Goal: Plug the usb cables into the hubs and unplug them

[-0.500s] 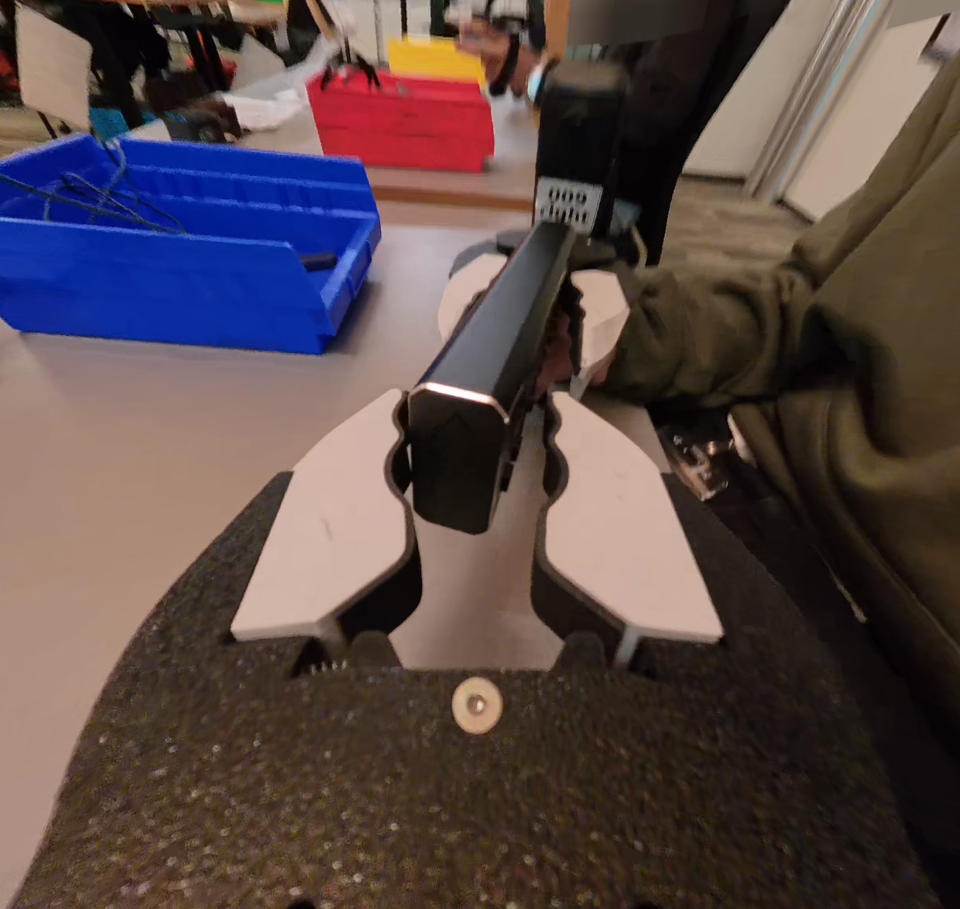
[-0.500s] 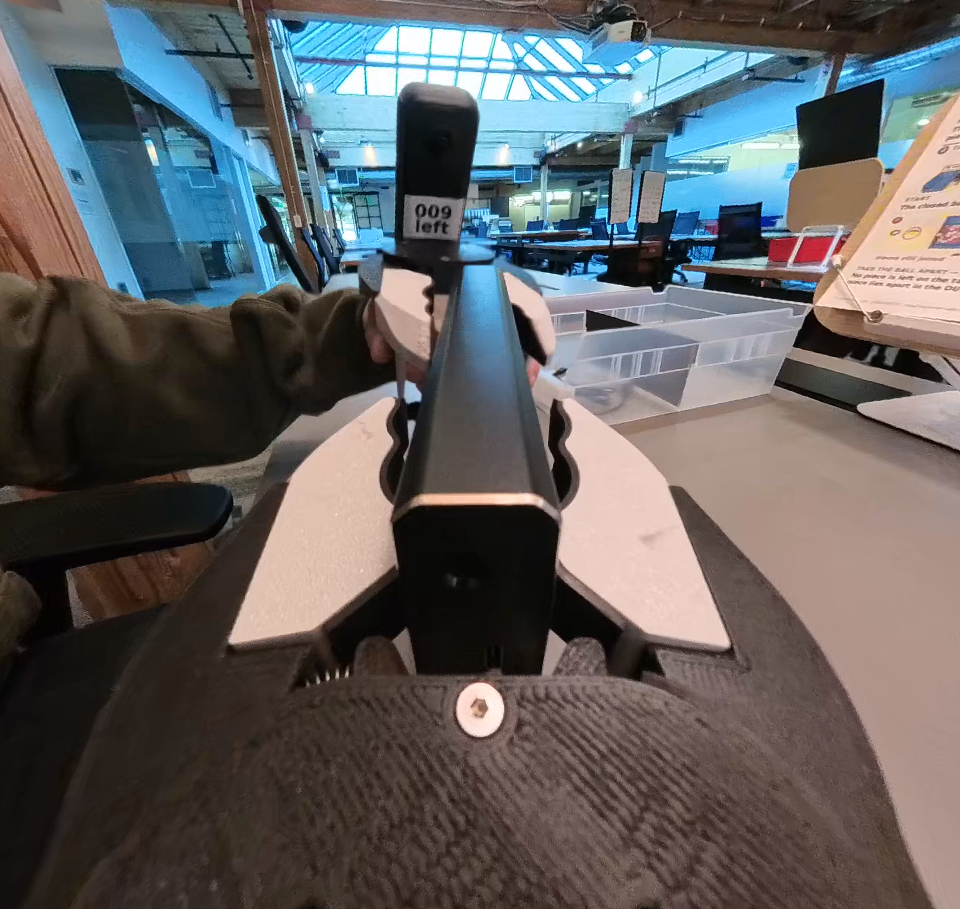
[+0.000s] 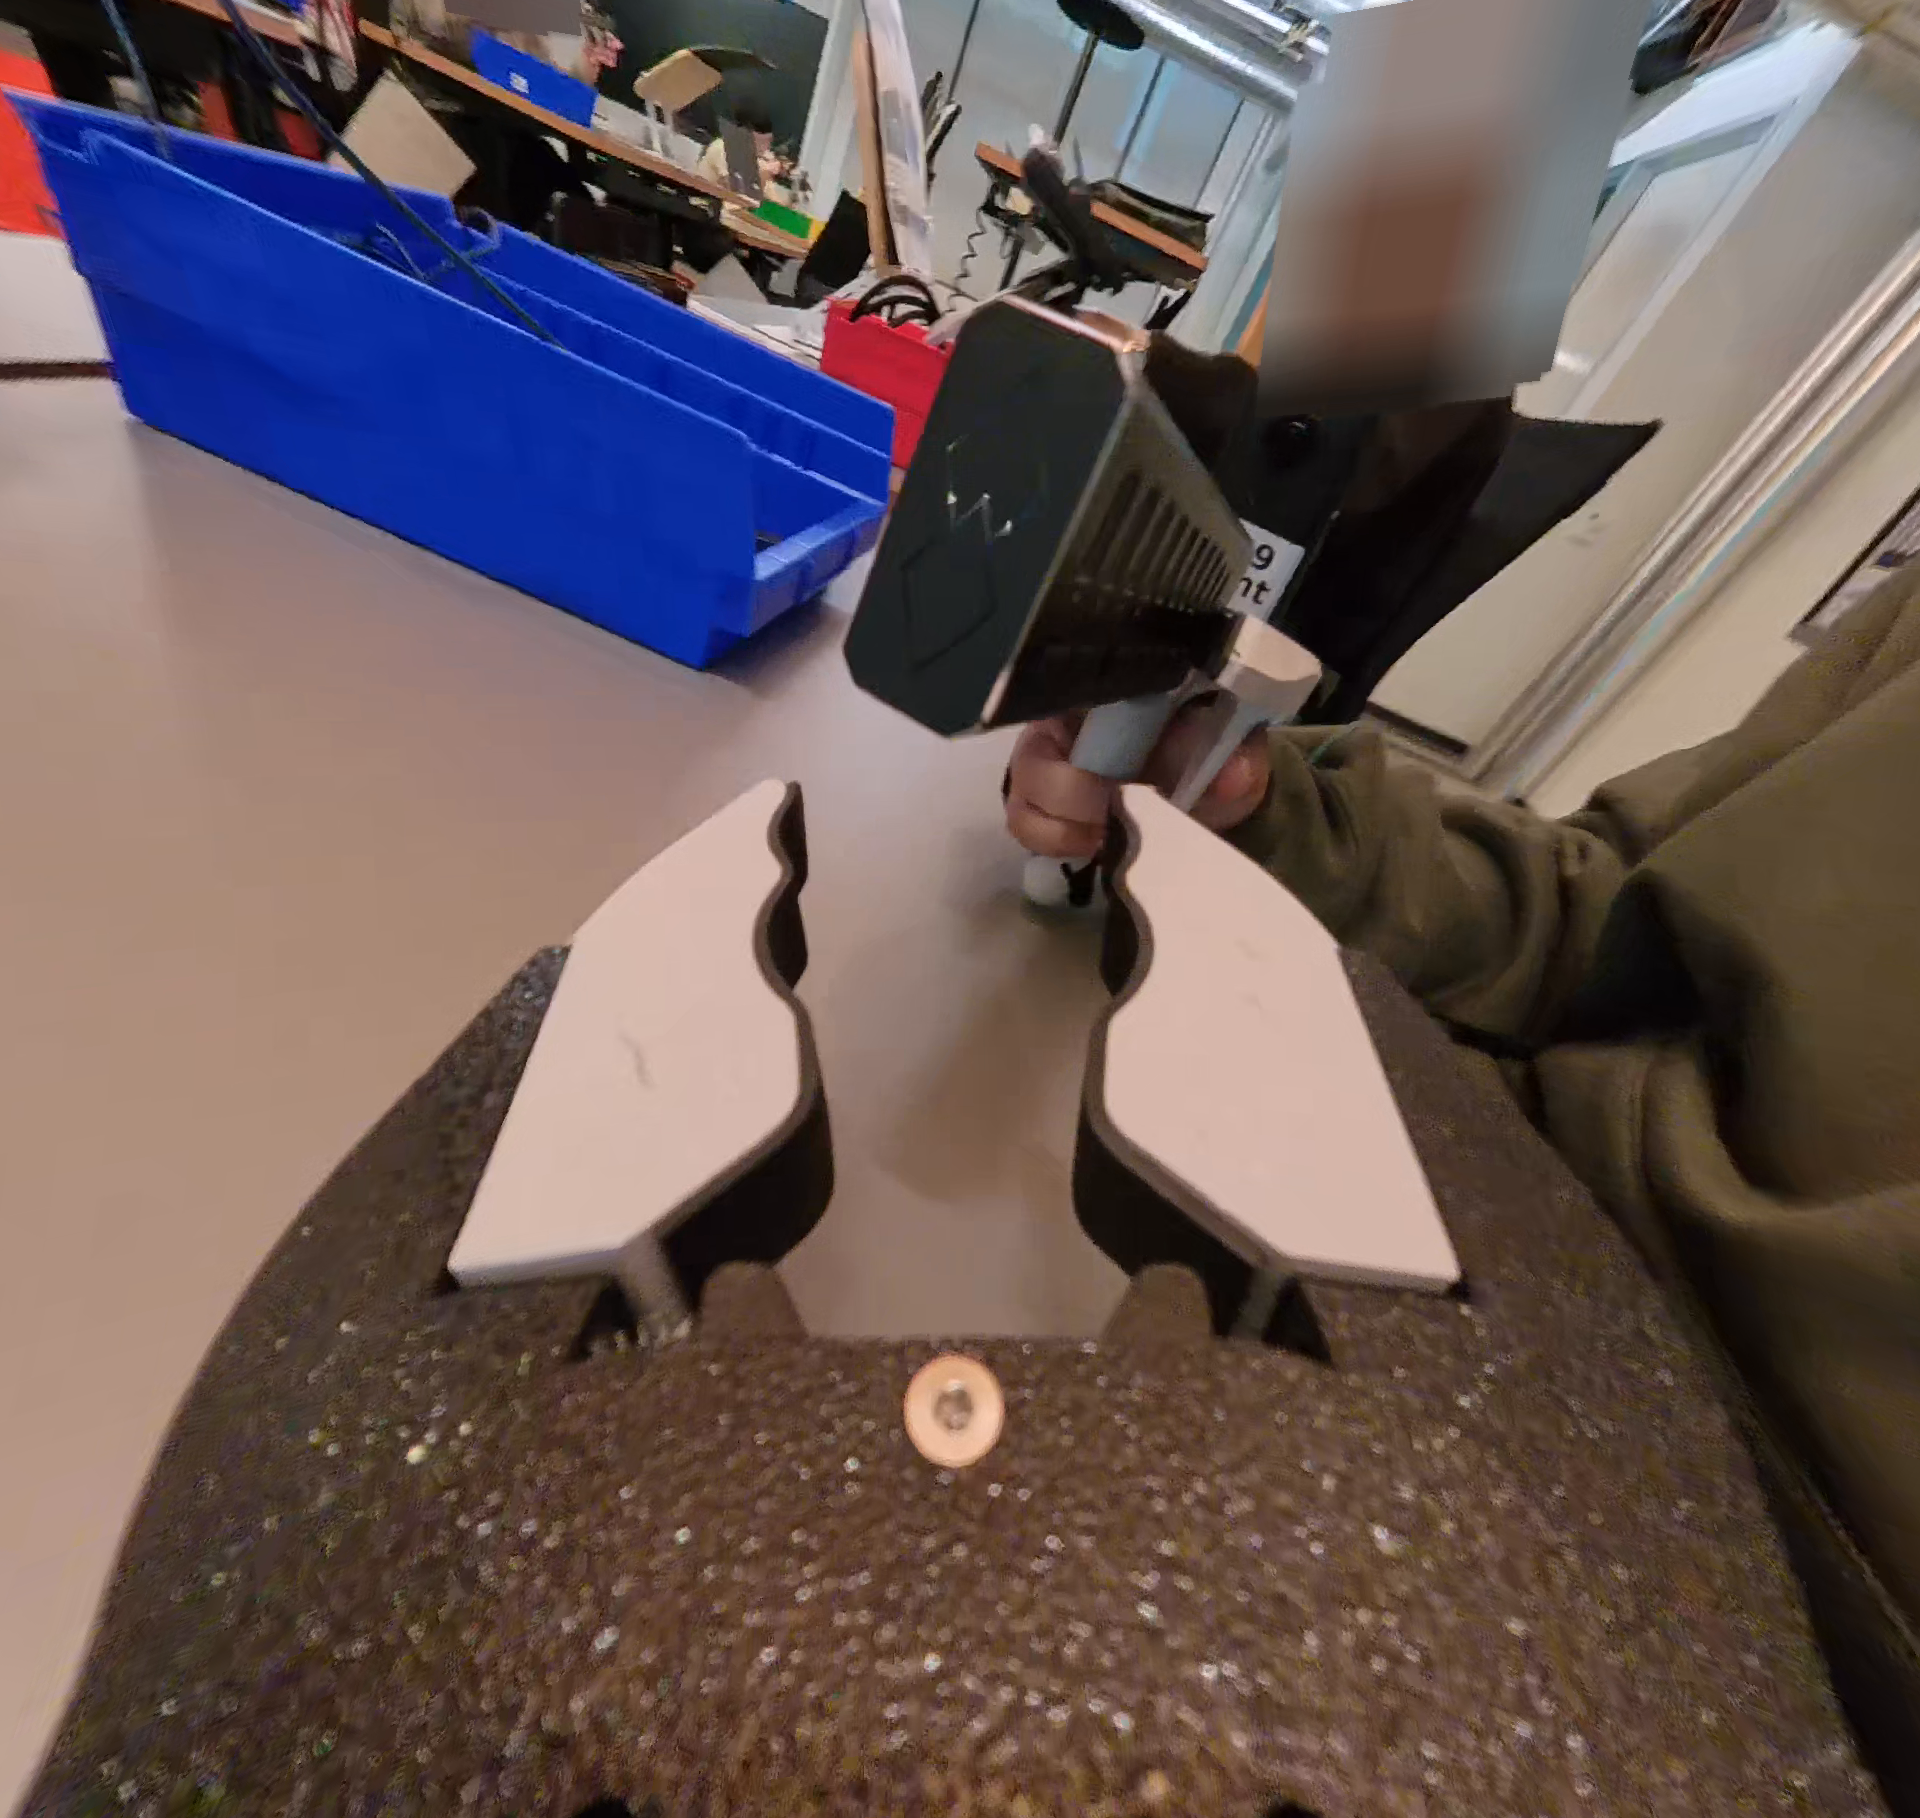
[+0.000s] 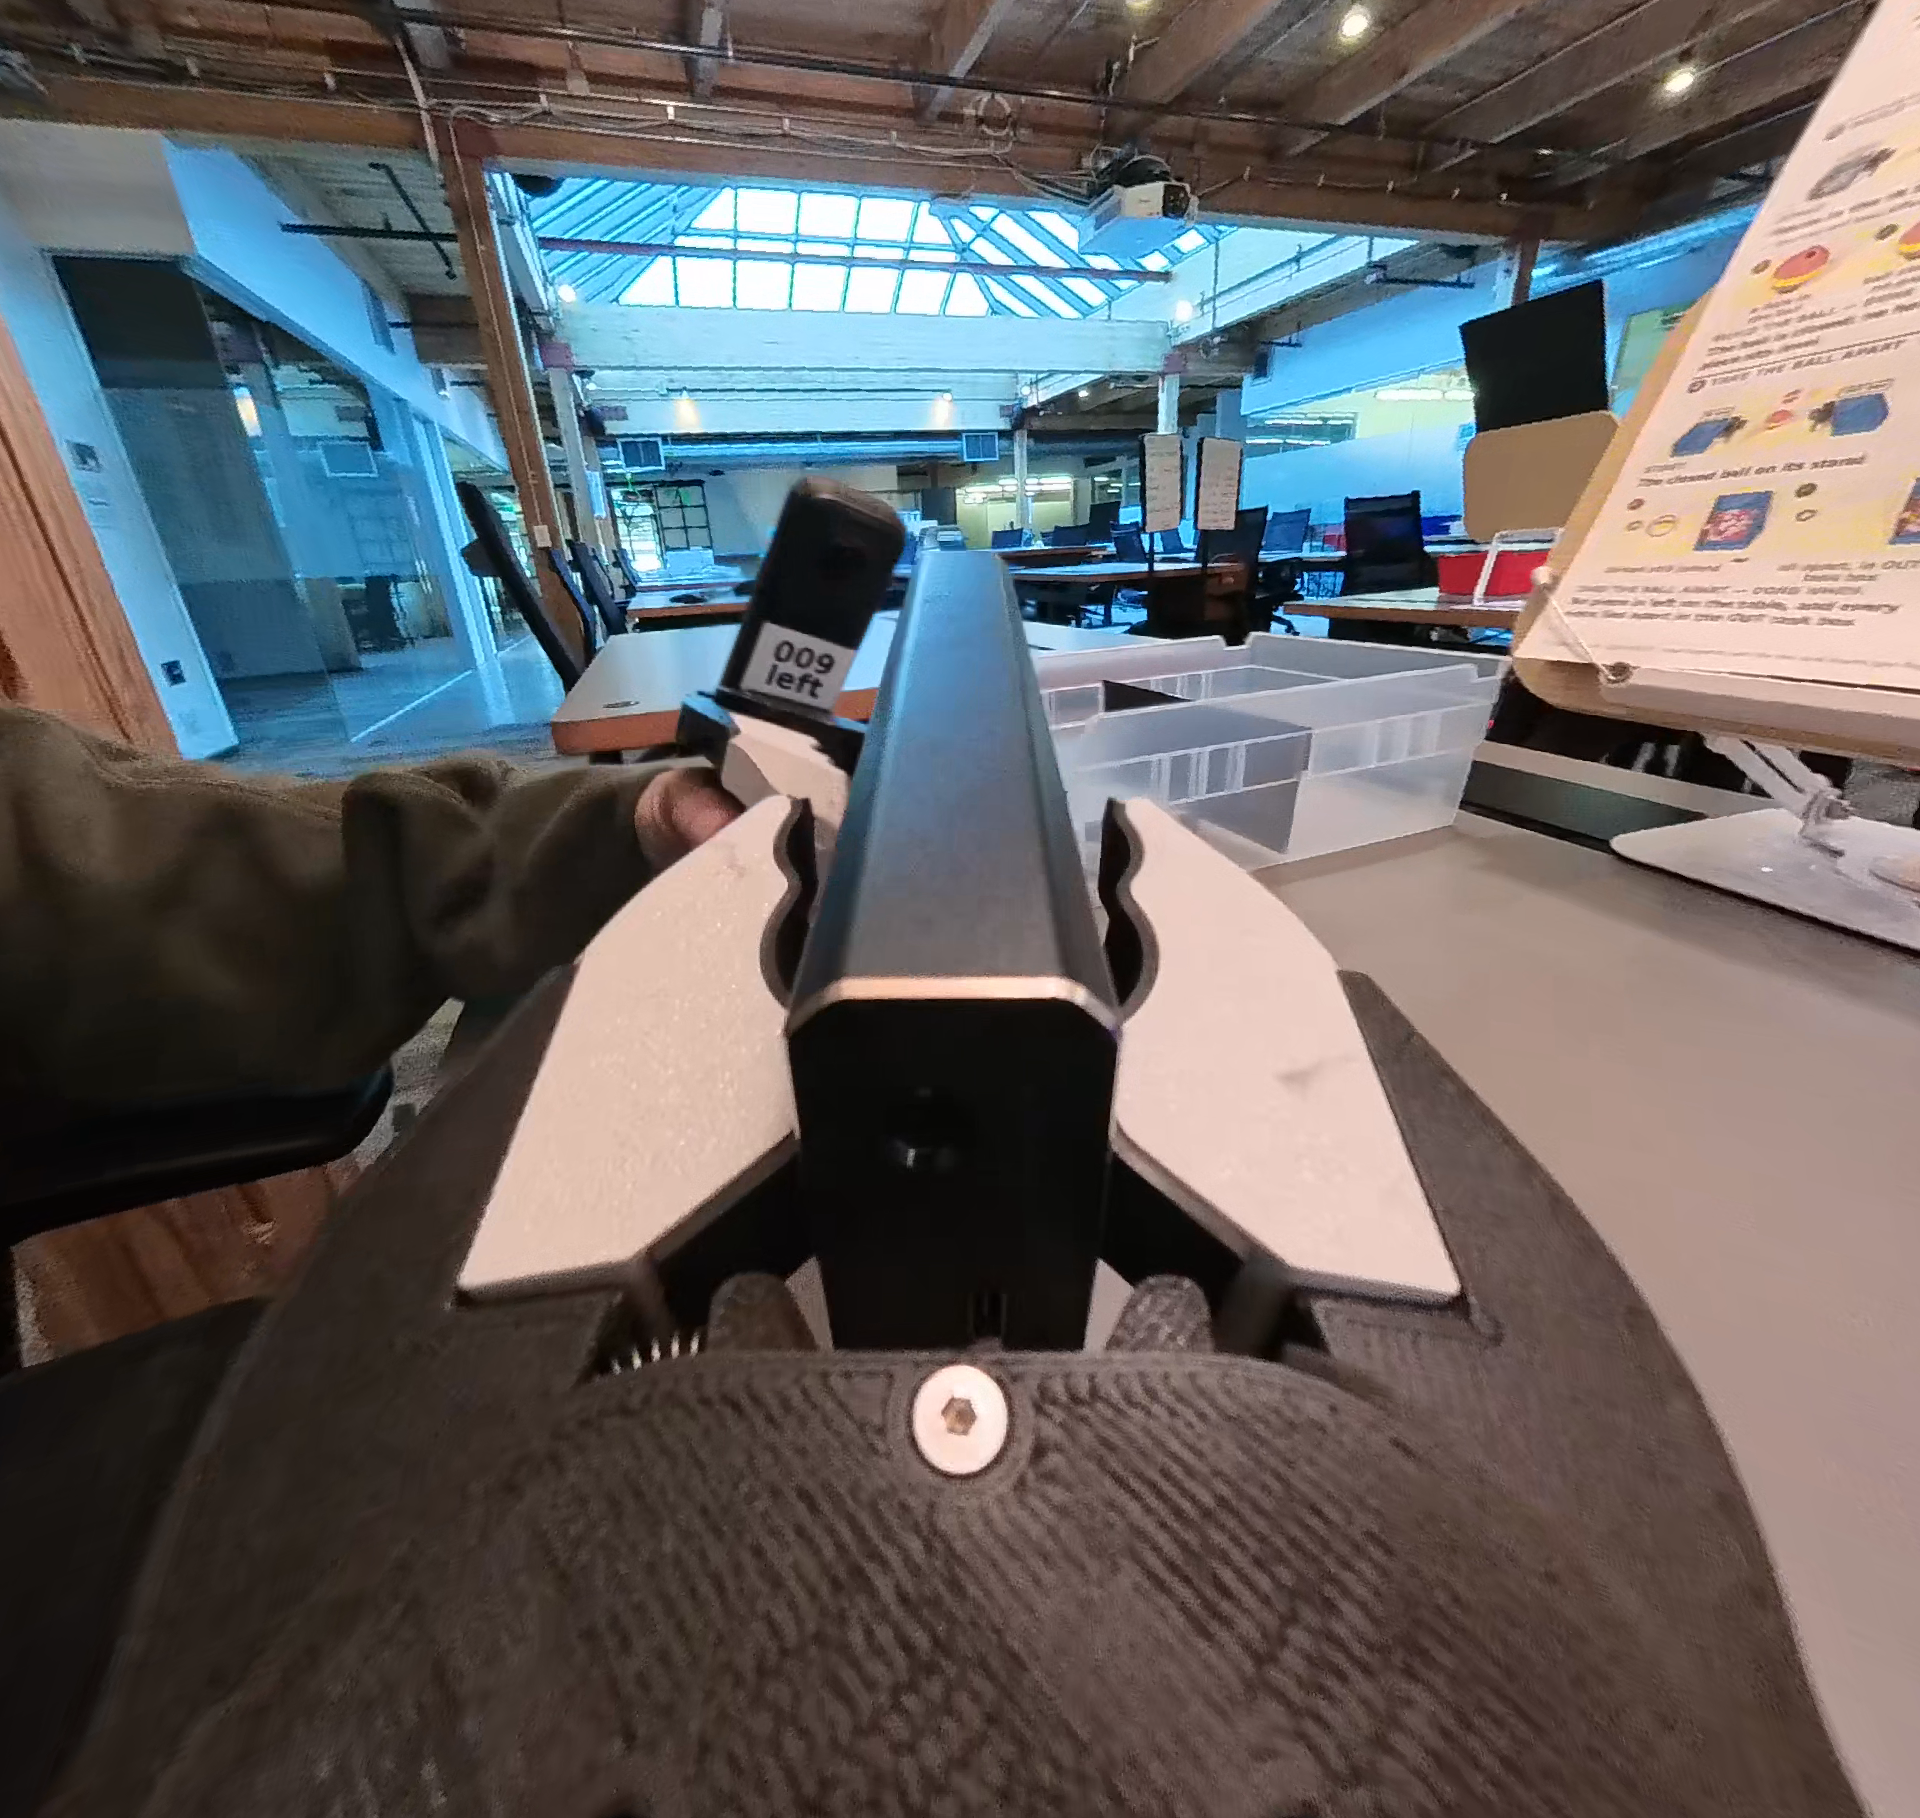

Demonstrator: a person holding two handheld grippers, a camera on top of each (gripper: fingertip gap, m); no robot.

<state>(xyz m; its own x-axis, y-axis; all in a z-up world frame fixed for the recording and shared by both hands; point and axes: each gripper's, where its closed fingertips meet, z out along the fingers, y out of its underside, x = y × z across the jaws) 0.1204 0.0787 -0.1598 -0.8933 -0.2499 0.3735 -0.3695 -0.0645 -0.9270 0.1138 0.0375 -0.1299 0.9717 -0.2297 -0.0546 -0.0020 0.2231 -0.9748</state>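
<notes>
**Hub held by our right gripper, our left gripper empty**

Hub (image 3: 1029,542) first, as our left wrist view shows it: a long black bar, raised in the air above the grey tabletop (image 3: 312,833) and pointing its blunt end toward the camera. One long side is ribbed. We see a hand (image 3: 1122,781) in an olive sleeve gripping a pale handle beneath it, and the far gripper's white fingers (image 3: 1273,667) close on the bar's far end. Our own left gripper (image 3: 951,937) sits below and nearer, its two white fingers spread wide with nothing between them but bare tabletop; it is apart from the hub. A blue bin (image 3: 468,438) stands on the tabletop to the left, with thin dark cables poking over its rim. A red box (image 3: 883,366) lies farther back.

In our right wrist view the right gripper (image 4: 951,895) is closed on the hub (image 4: 956,833), which runs straight away from the camera between the white fingers, its near end close to the lens. To the left and beyond, the left gripper (image 4: 784,766) shows with a labelled black camera block on top, held by a hand in the olive sleeve. We cannot tell from this view whether it touches the bar. A clear divided bin (image 4: 1278,729) sits on the tabletop behind, and a tilted instruction board (image 4: 1745,480) stands at right on a stand.
</notes>
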